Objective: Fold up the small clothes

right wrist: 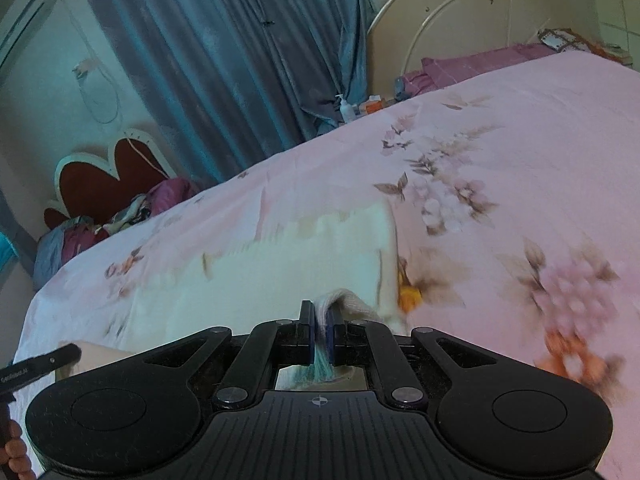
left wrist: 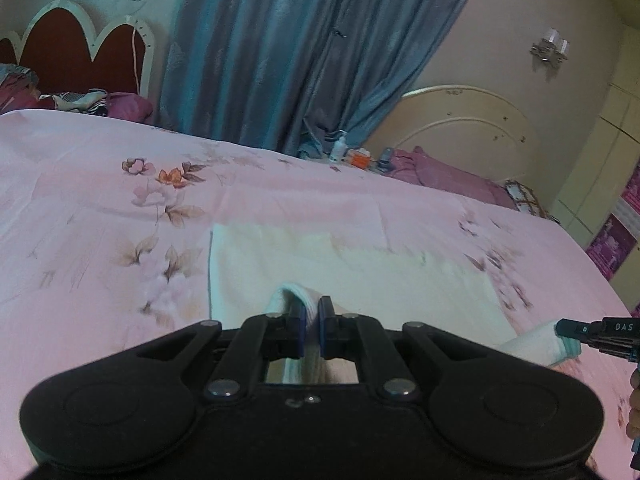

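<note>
The person stands at the foot of a wide bed (left wrist: pixel 100 200) covered in a pink flowered sheet, with a gripper in each hand. A small cream-white cloth (left wrist: pixel 360 272) lies spread on the sheet straight ahead, and both tools have hold of its near edge. The left gripper (left wrist: pixel 313 320) has its fingers pressed together on one near corner, a hump of white fabric bunched up between the blue pads. The right gripper (right wrist: pixel 319 326) is clamped the same way on the other near corner, where a bit of teal trim shows below the pads. In the left view the right tool's tip pokes in at the edge with the lifted corner draped from it.

To my eye this is the first fold in progress: the near hem is raised off the sheet and being carried toward the far edge, the rest of the cloth lying flat. The blur around the cloth fits with quick travel.

What comes next, I think, calls for both hands keeping level with each other, so the hem lands square on the far edge, and holding the pinch until the corners are down. A lopsided carry would leave a skewed fold.
</note>
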